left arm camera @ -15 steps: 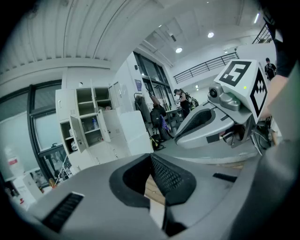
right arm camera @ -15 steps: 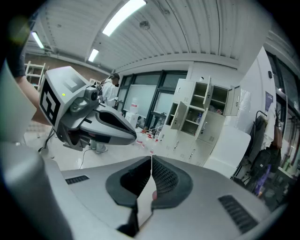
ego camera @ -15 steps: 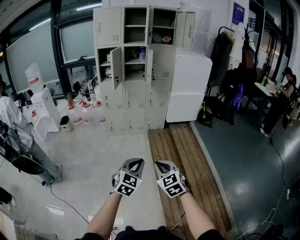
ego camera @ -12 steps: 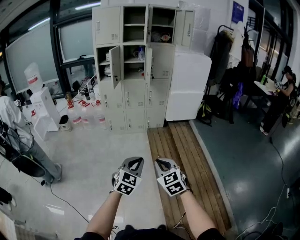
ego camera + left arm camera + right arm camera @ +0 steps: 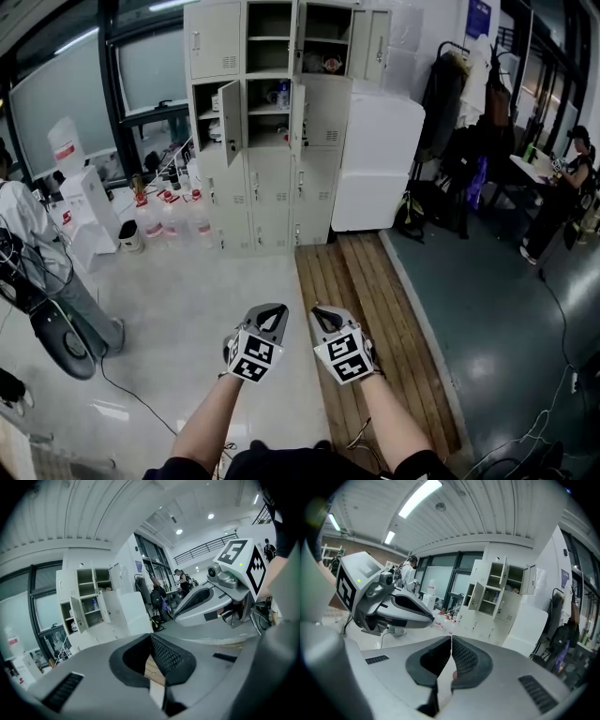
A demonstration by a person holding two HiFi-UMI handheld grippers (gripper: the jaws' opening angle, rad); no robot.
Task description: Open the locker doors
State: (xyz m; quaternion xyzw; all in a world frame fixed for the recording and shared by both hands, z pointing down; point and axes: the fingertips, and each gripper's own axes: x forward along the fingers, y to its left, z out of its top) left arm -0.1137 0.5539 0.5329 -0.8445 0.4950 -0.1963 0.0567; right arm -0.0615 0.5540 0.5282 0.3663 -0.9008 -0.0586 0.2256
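Lockers (image 5: 270, 122) at 12 o'clock, well apart, now slightly larger and higher in head view (approach likely under way). Lower doors (image 5: 270, 202) not yet opened. Left tool (image 5: 273, 317) and right tool (image 5: 322, 317) both closed, empty.

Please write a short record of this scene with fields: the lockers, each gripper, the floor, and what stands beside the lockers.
lockers: tall beige metal cabinet; four upper doors open, lower doors closed
left gripper: grey, two-jaw, shut, empty, far from the lockers
right gripper: grey, two-jaw, shut, empty
floor: brown wooden plank strip leading to the lockers
beside lockers: white box-shaped cabinet, on their right
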